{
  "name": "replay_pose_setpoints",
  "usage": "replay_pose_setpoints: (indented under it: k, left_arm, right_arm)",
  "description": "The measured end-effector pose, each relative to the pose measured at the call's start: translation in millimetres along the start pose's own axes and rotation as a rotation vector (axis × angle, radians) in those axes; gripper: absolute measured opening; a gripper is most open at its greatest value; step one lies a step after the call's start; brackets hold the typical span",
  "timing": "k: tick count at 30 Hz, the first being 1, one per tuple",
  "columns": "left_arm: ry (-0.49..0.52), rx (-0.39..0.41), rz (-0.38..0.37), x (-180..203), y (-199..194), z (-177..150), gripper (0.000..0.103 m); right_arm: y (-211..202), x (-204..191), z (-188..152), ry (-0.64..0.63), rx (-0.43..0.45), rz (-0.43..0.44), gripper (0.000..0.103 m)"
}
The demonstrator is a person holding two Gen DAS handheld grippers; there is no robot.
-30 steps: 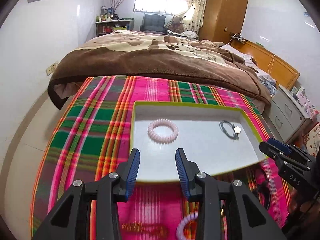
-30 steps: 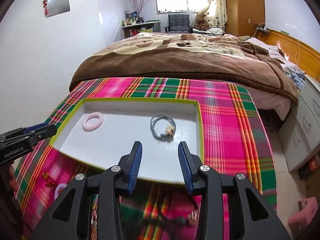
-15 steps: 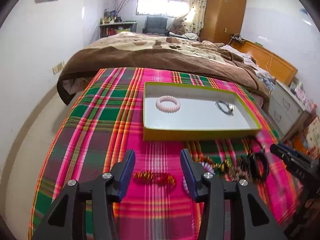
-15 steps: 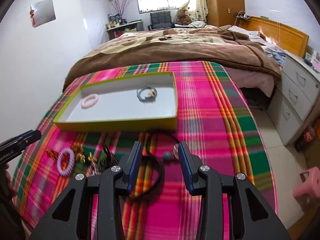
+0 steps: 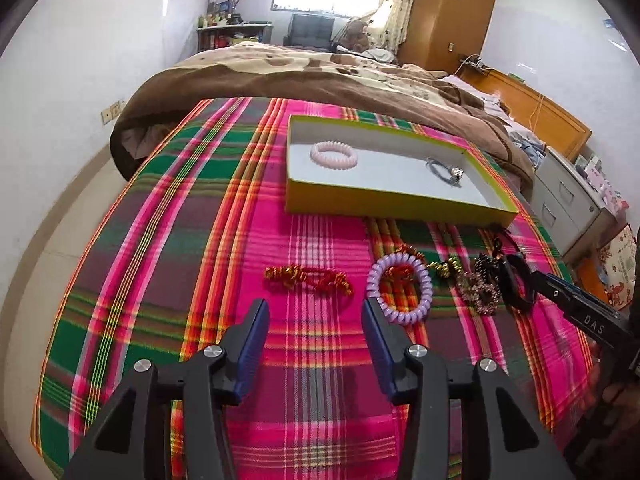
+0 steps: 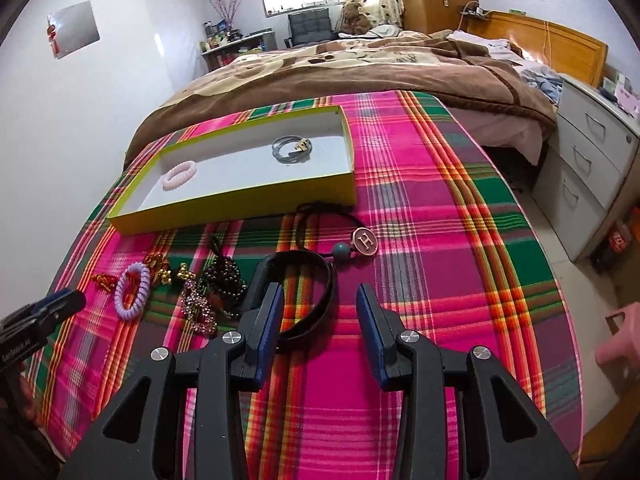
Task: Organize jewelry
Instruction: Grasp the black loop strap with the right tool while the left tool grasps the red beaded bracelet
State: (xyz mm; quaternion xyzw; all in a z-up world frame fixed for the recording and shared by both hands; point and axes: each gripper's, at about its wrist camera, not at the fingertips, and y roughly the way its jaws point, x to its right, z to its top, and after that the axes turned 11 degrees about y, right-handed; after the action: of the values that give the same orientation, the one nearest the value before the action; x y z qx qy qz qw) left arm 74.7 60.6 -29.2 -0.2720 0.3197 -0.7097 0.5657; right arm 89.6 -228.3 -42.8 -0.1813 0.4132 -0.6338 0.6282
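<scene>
A yellow-rimmed white tray lies on the plaid cloth and holds a pink coil bracelet and a grey bangle with a charm. In front of the tray lie a red-gold twist, a lilac coil band, beaded pieces, a black band and a cord with an "H" pendant. My left gripper is open and empty, just short of the red-gold twist. My right gripper is open and empty over the black band.
The plaid cloth covers a table that butts against a bed with a brown blanket. A grey drawer cabinet stands at the right, with a pink stool on the floor beside the table.
Both grippers have pulled back from over the tray toward the near edge. The loose jewelry in front of the tray has come into view. Both stay open and empty.
</scene>
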Motion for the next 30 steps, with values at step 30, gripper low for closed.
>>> replay_pose_setpoints:
  k: [30]
  left_arm:
    - [0.047,-0.037,0.023,-11.0,36.7,15.6,0.047]
  right_arm:
    - [-4.6,2.1,1.3,0.042,0.014,0.010,0.007]
